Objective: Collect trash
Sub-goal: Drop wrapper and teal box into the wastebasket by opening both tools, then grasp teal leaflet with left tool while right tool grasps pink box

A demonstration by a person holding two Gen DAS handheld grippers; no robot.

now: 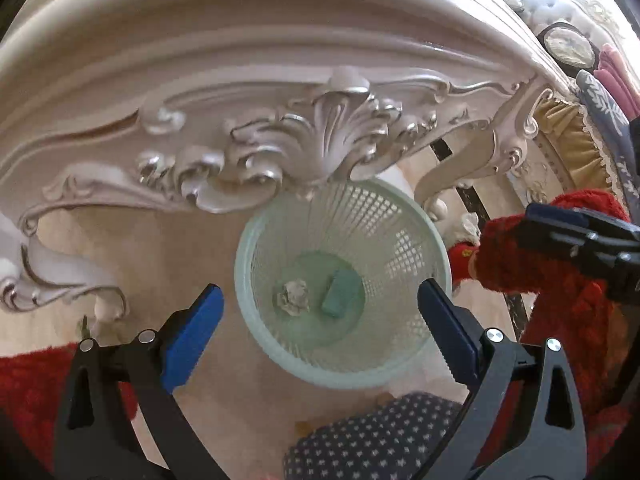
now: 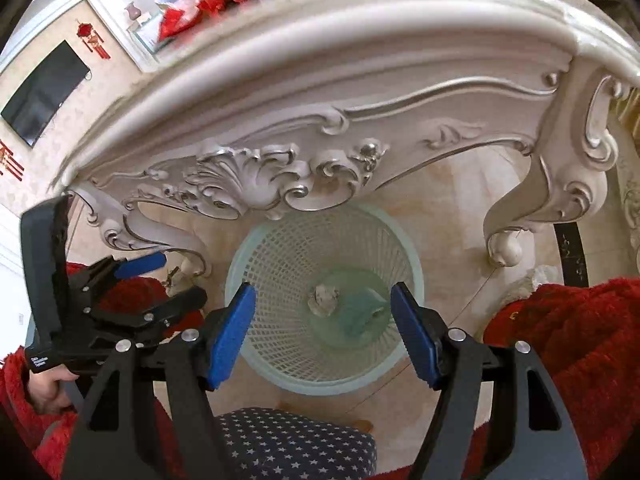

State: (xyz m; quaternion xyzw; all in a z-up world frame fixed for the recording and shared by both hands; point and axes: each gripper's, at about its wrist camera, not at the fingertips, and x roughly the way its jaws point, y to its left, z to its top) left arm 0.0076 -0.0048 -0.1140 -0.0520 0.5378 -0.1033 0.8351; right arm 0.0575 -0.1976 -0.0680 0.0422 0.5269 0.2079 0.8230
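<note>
Crumpled paper ball (image 1: 293,297) beside teal block (image 1: 339,293) at pale mesh wastebasket (image 1: 256,320) bottom

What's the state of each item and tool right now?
left tool: open, empty
right tool: open, empty
basket: upright on the floor under the table edge
crumpled paper: in the basket
green block: in the basket, beside the paper

— Where are your tongs?

— My left gripper (image 1: 320,320) points steeply down, jaws spread wide, nothing between the blue pads (image 1: 192,332). My right gripper (image 2: 323,334) hangs just beside it, to its right — also parted, also empty.

— And your arms?

— Red fuzzy sleeves (image 2: 568,328) behind both.
</note>
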